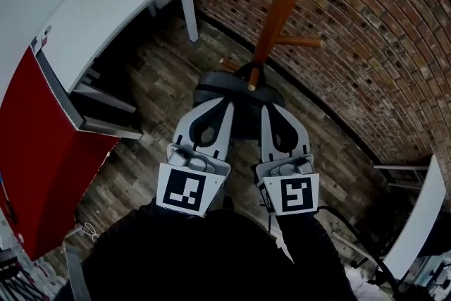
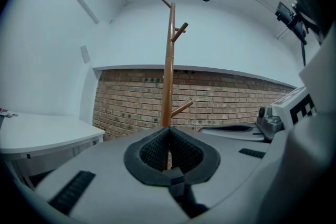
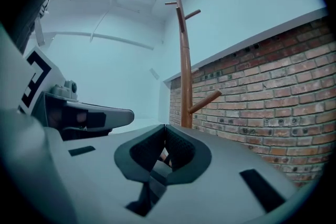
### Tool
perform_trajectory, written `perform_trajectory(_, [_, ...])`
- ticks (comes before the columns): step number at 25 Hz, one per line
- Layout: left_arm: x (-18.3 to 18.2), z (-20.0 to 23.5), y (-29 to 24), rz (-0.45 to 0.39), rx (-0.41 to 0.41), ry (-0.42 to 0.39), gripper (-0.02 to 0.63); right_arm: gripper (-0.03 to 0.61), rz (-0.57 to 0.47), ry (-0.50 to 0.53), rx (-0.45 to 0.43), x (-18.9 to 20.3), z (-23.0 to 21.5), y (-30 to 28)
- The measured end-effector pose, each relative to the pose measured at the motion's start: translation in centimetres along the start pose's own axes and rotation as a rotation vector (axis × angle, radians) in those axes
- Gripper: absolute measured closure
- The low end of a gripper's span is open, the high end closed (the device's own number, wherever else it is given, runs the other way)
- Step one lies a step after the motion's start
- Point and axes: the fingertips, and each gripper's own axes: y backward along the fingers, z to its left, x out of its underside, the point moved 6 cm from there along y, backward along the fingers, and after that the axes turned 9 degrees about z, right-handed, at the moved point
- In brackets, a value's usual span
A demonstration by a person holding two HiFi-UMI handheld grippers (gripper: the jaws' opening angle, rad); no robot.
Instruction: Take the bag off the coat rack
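While I am looking down through the head camera, I am holding the left gripper [image 1: 220,103] and the right gripper [image 1: 271,111] side by side, both pointing toward 12 o'clock at the wooden coat rack [image 1: 282,3]. The left gripper view is showing the left gripper [image 2: 168,129] clenched, pads meeting on nothing, with the rack's pole [image 2: 168,76] rising straight beyond them. The right gripper [image 3: 165,127] is likewise sitting clenched and empty, the rack [image 3: 185,71] standing at its 1 o'clock. A dark rounded shape [image 1: 211,88] is lying at the pole's foot, just past both jaw tips; I cannot tell whether it is the bag or the rack's base. A brick wall [image 1: 366,32] is curving round at 2 o'clock, a white table [image 1: 106,3] is sitting at 10 o'clock, and a red panel [image 1: 35,151] is standing at 9 o'clock.
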Motion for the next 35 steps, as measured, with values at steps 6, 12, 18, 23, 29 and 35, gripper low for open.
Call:
perform_trajectory(6, [1.8, 1.7, -4.1, 0.022, 0.056, -0.01, 0.603, 0.569, 0.02, 0.012, 0.051, 1.6, -1.7, -3.7])
perform_trajectory(12, [3.7, 3.0, -7.9, 0.057, 0.102, -0.016, 0.598, 0.494, 0.059, 0.018, 0.047, 3.4, -3.4, -6.6])
perform_trajectory(18, [4.7, 3.5, -10.8, 0.09, 0.161, -0.024, 0.508, 0.491, 0.111, 0.044, 0.035, 5.0, -4.5, -8.9])
perform_trajectory(23, [5.7, 3.8, -12.4, 0.12, 0.195, -0.041, 0.508, 0.491, 0.135, 0.057, 0.039, 6.1, -4.8, -10.2])
perform_trajectory(29, [5.9, 4.1, -13.2, 0.114, 0.235, -0.003, 0.606, 0.534, 0.102, 0.044, 0.042, 6.1, -4.9, -10.4])
perform_trajectory(35, [2.9, 3.1, -12.7, 0.051, 0.277, -0.024, 0.607, 0.554, 0.063, 0.018, 0.047, 5.2, -4.6, -9.2])
